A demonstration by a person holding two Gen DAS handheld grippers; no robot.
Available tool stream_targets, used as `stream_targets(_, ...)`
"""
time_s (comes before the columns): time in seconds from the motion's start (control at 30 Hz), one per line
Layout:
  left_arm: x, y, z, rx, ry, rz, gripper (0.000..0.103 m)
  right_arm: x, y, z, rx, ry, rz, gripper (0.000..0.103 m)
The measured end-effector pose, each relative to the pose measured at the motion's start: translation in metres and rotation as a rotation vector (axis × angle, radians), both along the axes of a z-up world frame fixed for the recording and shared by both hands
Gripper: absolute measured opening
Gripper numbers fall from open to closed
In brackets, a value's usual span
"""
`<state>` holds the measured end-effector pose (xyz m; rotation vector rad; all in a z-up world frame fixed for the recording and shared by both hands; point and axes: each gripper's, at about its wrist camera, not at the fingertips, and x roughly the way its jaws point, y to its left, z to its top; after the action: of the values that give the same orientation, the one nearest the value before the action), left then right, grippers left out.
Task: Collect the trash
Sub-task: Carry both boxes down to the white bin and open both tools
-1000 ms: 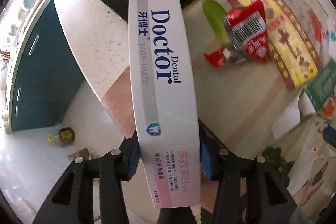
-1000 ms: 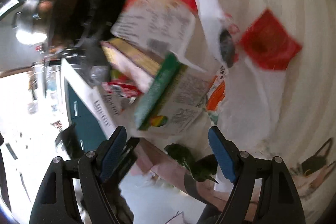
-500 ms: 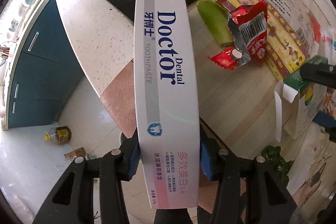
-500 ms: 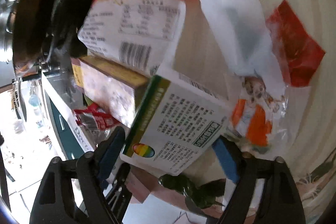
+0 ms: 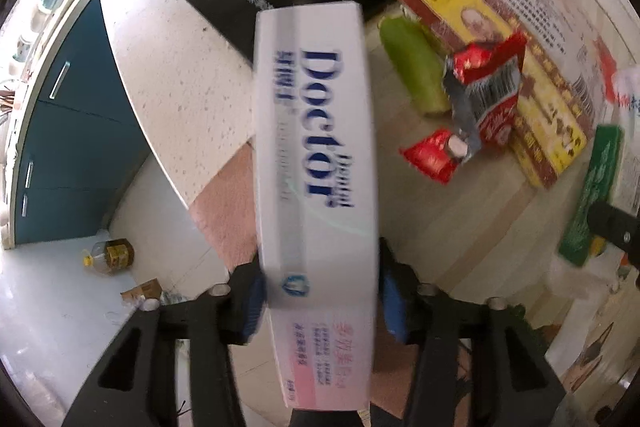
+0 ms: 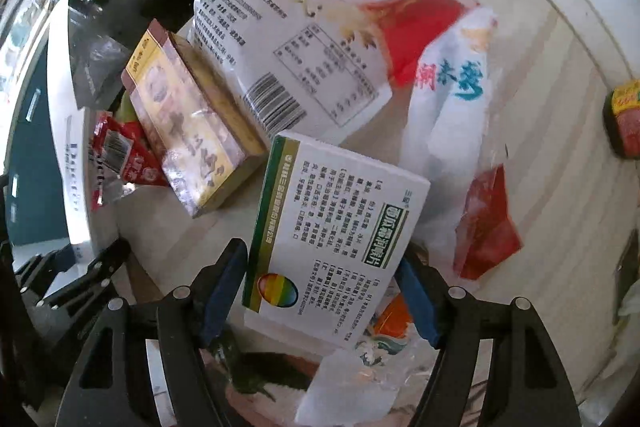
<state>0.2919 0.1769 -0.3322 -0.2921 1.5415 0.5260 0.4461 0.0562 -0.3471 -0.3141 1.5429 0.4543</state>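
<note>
The wooden desk (image 6: 560,187) carries the litter, and the yellow carton (image 6: 188,131) lies amid it. Only the right wrist view shows the big red-and-white bag (image 6: 320,39) just behind that carton and the green-edged medicine box (image 6: 332,243) just before it; the right gripper (image 6: 320,291) is closing around this box. Only the left wrist view shows the toothpaste box (image 5: 316,163), pinched by the left gripper (image 5: 320,301), left of the carton.
</note>
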Motion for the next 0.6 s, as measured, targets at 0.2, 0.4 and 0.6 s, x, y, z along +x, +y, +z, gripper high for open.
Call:
stream_targets(0.2, -0.005, -0.003, 0.01, 0.067, -0.017, 0.017, 0.043, -0.014, -0.025, -0.004, 0.011, 0.008, -0.057, 0.069)
stream_targets(0.4, -0.029, -0.012, 0.041, 0.115, -0.066, 0.039, 0.042, -0.028, -0.036, 0.016, 0.077, -0.073, -0.078, 0.066)
stream_targets(0.6, -0.06, -0.012, 0.081, 0.143, -0.155, 0.079, 0.043, -0.044, -0.039, 0.066, 0.145, -0.17, -0.097, 0.066)
